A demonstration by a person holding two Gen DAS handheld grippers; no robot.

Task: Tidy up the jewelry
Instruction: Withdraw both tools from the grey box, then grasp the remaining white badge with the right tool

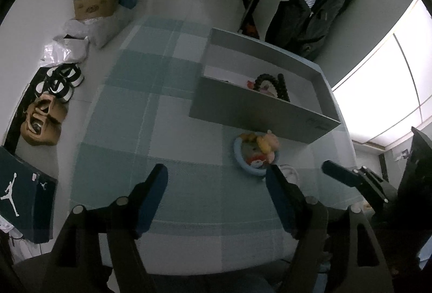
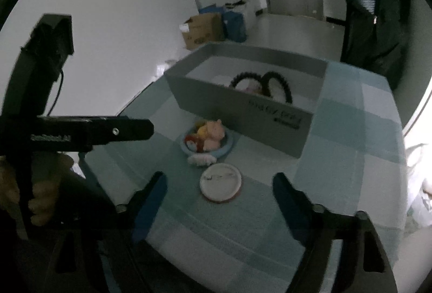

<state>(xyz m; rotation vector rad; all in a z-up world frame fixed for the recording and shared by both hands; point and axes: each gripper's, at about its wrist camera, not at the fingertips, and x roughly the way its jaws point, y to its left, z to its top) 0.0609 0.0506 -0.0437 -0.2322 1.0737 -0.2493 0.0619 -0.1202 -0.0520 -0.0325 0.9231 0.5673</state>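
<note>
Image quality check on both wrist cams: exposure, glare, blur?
Left wrist: dim overall, window blown out white at right, heavy fisheye bending the grey box. Right wrist: darker, softer; round badge slightly blurred, glare at right edge.

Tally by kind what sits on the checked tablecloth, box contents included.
Grey box: 1
Black beaded loops in the box: 2
Blue dish of small trinkets: 1
Round white disc: 1
Total: 5
</note>
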